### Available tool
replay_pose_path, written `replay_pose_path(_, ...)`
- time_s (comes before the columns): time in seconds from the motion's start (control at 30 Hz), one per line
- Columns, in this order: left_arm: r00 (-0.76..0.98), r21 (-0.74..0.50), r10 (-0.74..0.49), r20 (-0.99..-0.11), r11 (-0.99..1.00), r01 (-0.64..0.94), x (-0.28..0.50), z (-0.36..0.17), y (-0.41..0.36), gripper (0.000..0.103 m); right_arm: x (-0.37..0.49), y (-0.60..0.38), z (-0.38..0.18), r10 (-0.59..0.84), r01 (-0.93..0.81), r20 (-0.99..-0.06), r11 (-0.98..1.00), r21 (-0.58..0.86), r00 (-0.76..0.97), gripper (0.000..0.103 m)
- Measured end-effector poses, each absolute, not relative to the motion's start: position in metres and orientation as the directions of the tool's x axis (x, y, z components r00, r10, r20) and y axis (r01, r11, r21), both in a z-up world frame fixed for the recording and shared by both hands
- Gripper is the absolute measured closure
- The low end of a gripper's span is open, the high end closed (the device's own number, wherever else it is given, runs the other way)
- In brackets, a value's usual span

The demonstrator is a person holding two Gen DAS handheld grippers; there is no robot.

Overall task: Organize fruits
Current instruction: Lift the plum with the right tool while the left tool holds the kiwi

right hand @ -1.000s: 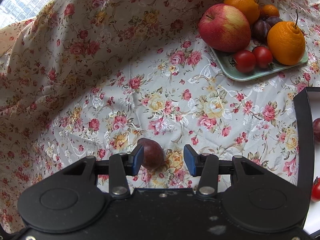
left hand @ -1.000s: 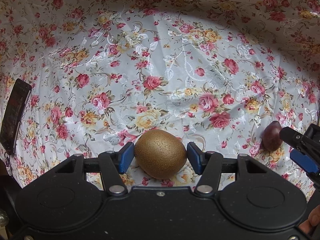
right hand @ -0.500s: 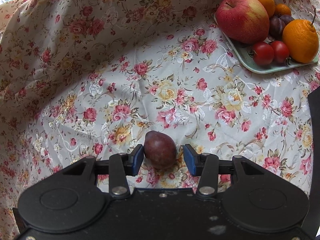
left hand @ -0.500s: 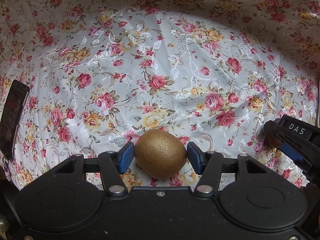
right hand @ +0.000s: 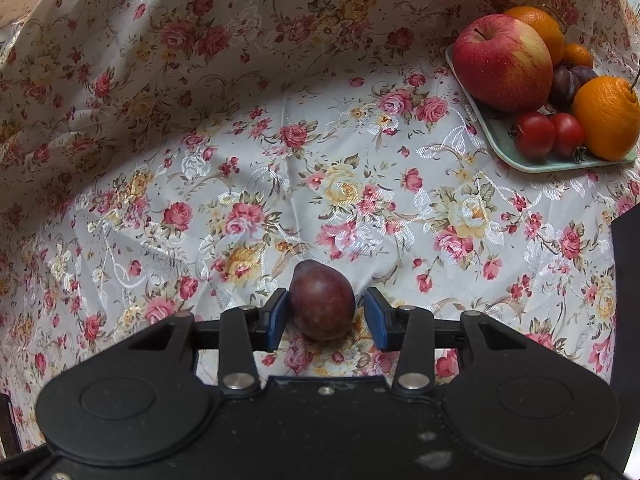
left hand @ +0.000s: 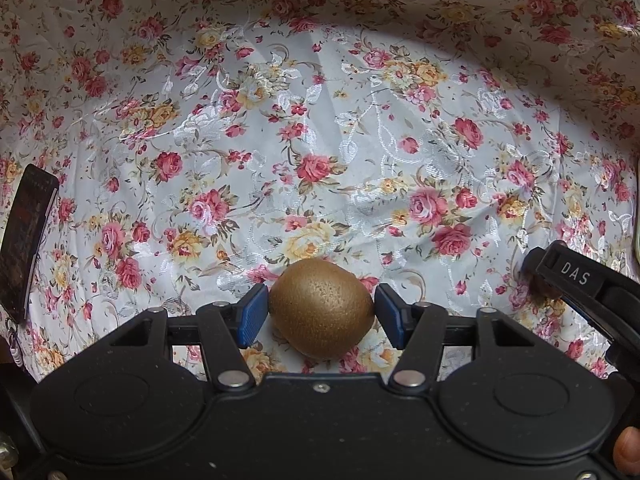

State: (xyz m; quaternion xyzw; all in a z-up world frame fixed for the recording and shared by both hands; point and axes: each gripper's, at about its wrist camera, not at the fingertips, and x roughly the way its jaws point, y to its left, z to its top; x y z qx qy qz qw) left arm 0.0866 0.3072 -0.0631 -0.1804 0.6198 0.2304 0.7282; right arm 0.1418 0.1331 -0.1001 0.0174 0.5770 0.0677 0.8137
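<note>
Closing in the last half second, the right tongs (right hand: 324, 314) now bracket the plum (right hand: 322, 306): left pad touching it, right pad just clear, plum resting on the flowered tabletop cloth (right hand: 280, 184). Left tongs (left hand: 320, 316), unmoved, point down around the kiwi (left hand: 322, 308); right pad touching, left pad at most grazing, so no firm grip visible. Far left, a dark flat object (left hand: 26, 240) lies on the cloth. Far right, a tray (right hand: 500, 140) holds an apple (right hand: 502, 68), oranges, plums and tomatoes.
</note>
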Motion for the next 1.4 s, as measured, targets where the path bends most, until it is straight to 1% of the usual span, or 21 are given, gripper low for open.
replay_pose_path(0.23,0.123,0.038,0.126,-0.984,0.832,-0.554,0.088,-0.064,0.305,0.04,0.142,0.132,-0.098,0.129,-0.094,-0.942,0.99,0.104,0.309,0.065)
replay_pose_path(0.37,0.105,0.067,0.146,-0.984,0.838,-0.541,0.089,-0.069,0.302,0.04,0.137,0.133,-0.096,0.129,-0.121,-0.946,0.988,0.097,0.297,0.066)
replay_pose_path(0.57,0.082,0.063,0.131,-0.988,0.826,-0.56,0.09,-0.073,0.306,0.04,0.135,0.123,-0.093,0.149,-0.122,-0.958,0.985,0.122,0.244,0.066)
replay_pose_path(0.73,0.056,0.042,0.091,-0.994,0.814,-0.58,0.092,-0.081,0.31,0.04,0.138,0.108,-0.092,0.166,-0.082,-0.966,0.985,0.153,0.196,0.066)
replay_pose_path(0.8,0.051,0.003,0.042,-0.998,0.802,-0.598,0.091,-0.086,0.312,0.04,0.138,0.103,-0.092,0.167,-0.074,-0.969,0.985,0.156,0.18,0.066)
replay_pose_path(0.87,0.051,-0.013,0.023,-0.998,0.797,-0.604,0.091,-0.088,0.314,0.04,0.138,0.1,-0.091,0.171,-0.067,-0.971,0.985,0.162,0.169,0.066)
replay_pose_path(1.03,0.098,0.049,0.133,-0.986,0.8,-0.599,0.091,-0.076,0.307,0.04,0.138,0.094,-0.084,0.193,-0.059,-0.969,0.981,0.185,0.156,0.066)
replay_pose_path(1.27,0.13,0.064,0.173,-0.976,0.806,-0.588,0.095,-0.069,0.308,0.039,0.142,0.094,-0.085,0.196,-0.034,-0.969,0.981,0.194,0.147,0.066)
replay_pose_path(1.4,0.12,0.064,0.164,-0.979,0.809,-0.585,0.098,-0.075,0.313,0.038,0.143,0.099,-0.09,0.188,-0.043,-0.972,0.982,0.184,0.141,0.066)
